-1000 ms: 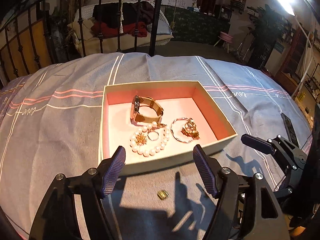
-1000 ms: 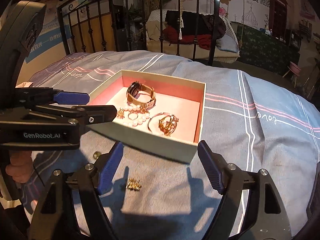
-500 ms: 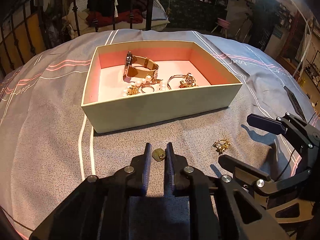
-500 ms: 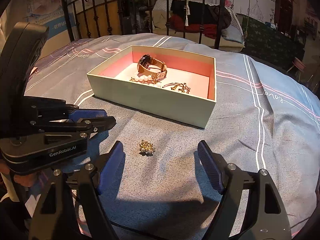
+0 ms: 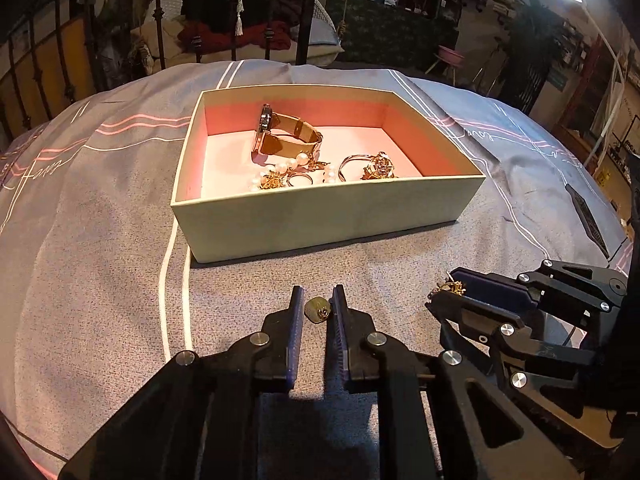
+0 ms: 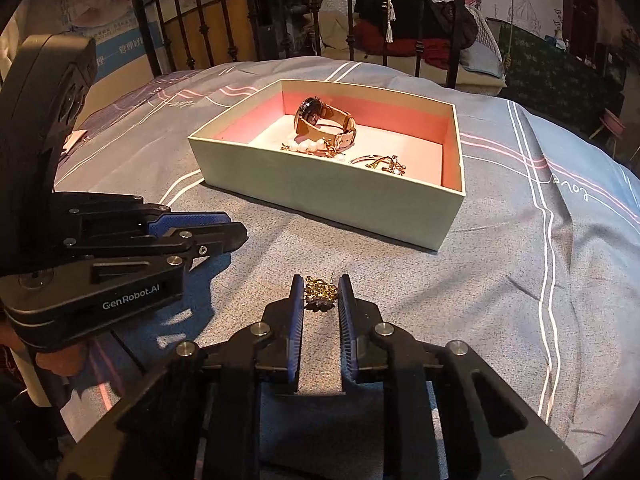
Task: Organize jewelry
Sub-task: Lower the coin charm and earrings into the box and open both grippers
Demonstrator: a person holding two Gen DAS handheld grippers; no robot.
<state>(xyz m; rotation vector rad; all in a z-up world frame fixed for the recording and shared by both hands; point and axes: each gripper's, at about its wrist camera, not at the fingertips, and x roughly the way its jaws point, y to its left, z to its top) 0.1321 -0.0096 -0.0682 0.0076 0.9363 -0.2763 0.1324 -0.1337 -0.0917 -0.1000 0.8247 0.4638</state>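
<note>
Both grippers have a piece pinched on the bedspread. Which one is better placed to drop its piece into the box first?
Left, narrowly. The left gripper with its small stud faces the box head-on; the right gripper sits nearer a corner.

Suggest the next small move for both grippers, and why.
Probably lift both straight up off the bedspread. The left gripper is shut on the small gold stud, the right gripper on the gold flower earring; the box wall ahead must be cleared.

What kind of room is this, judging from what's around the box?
Probably a bedroom: the jewelry box sits on a striped bedsheet, with a black metal bed frame behind it.
</note>
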